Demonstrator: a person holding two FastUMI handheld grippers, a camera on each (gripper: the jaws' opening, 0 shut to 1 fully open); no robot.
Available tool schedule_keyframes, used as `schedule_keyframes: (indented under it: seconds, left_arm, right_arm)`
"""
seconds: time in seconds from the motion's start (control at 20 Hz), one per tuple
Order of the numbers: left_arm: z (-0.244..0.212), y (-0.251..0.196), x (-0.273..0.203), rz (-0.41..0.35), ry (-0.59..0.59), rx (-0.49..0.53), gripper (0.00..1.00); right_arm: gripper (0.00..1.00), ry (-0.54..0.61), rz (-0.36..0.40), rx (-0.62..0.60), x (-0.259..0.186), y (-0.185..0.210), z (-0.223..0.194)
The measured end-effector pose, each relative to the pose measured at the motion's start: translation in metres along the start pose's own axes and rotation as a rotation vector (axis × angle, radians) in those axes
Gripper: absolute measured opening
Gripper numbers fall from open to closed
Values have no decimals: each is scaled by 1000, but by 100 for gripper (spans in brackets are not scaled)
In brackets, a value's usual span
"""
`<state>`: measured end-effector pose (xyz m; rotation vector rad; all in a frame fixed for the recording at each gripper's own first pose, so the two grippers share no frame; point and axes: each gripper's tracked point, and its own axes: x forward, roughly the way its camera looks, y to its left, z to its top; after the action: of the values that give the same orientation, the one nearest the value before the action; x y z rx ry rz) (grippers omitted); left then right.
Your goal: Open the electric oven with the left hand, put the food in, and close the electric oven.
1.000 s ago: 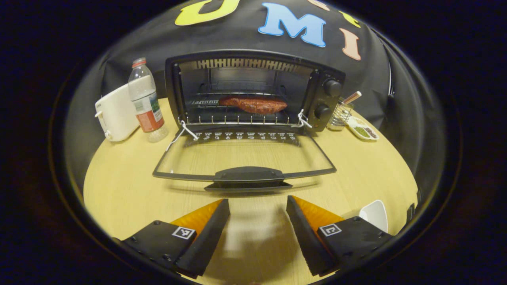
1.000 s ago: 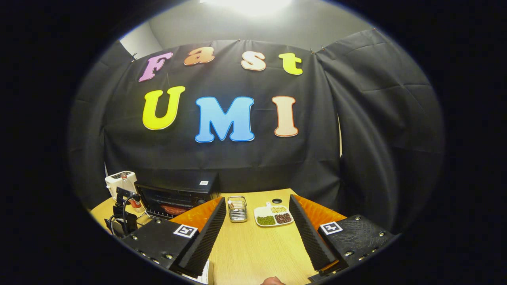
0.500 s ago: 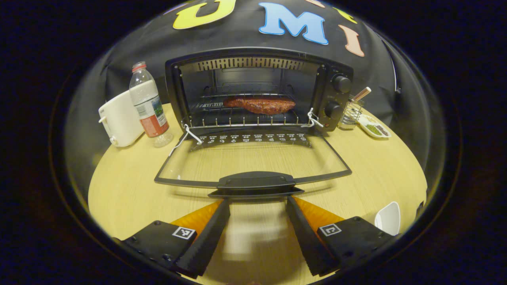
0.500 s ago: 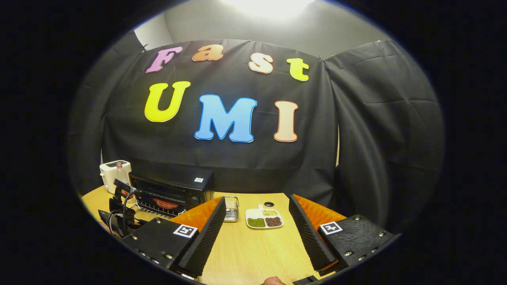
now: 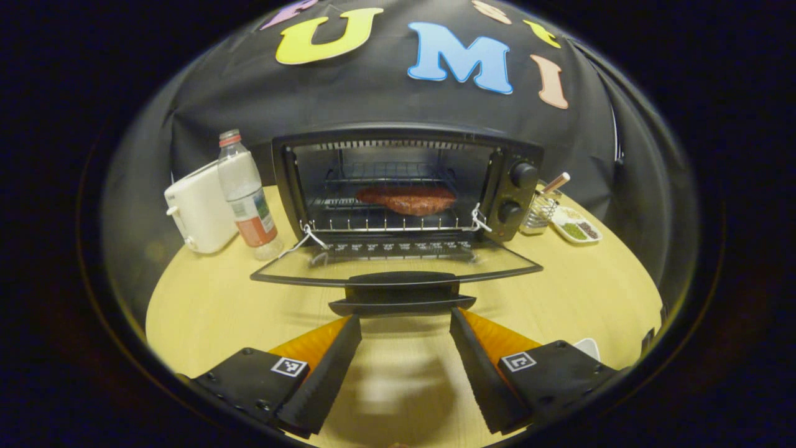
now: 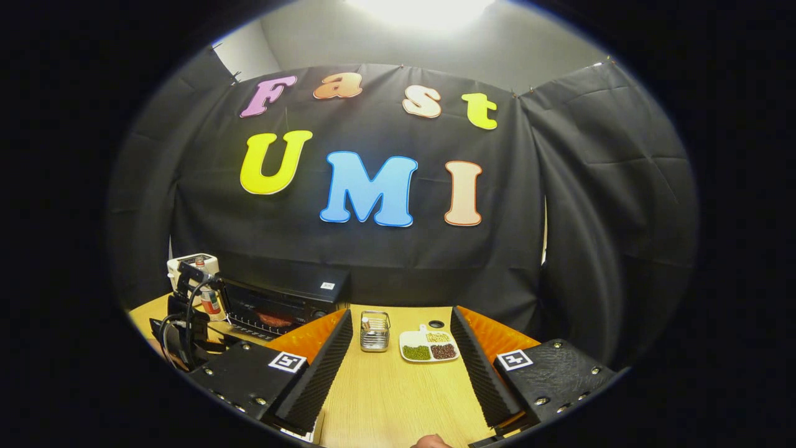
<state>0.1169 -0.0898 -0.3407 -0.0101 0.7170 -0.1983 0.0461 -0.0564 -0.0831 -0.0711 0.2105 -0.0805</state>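
Observation:
In the left gripper view the black electric oven [image 5: 404,180] stands open, its glass door [image 5: 398,264] folded down toward me. A reddish-brown piece of food [image 5: 407,199] lies on the wire rack inside. The left gripper [image 5: 404,318] is open, its fingertips just short of the door handle [image 5: 401,292] and on either side of its middle, holding nothing. In the right gripper view the right gripper [image 6: 401,320] hangs open and empty above the table, with the oven [image 6: 280,302] far off to its left and the left gripper's body [image 6: 186,323] in front of it.
A white toaster [image 5: 199,214] and a plastic bottle [image 5: 249,199] stand left of the oven. To its right are a wire basket [image 5: 538,208] and a white dish of beans [image 5: 575,227]. A small white dish [image 5: 587,348] lies by my right finger on the wooden table [image 5: 205,305].
The left gripper has moved forward and lower, up to the door handle, so the door now looks flatter. The right gripper has shifted only slightly and stays open.

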Motion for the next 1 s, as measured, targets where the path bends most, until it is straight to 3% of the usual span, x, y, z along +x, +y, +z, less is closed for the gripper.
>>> schedule_keyframes:
  seconds: [0.35,1.0]
  left_arm:
    - [39,1,-12,33,-79,69,97]
    - [119,3,-6,21,-231,73,97]
  right_arm:
    - [96,15,-4,25,4,-3,-6]
    - [96,16,-27,42,12,-4,-1]
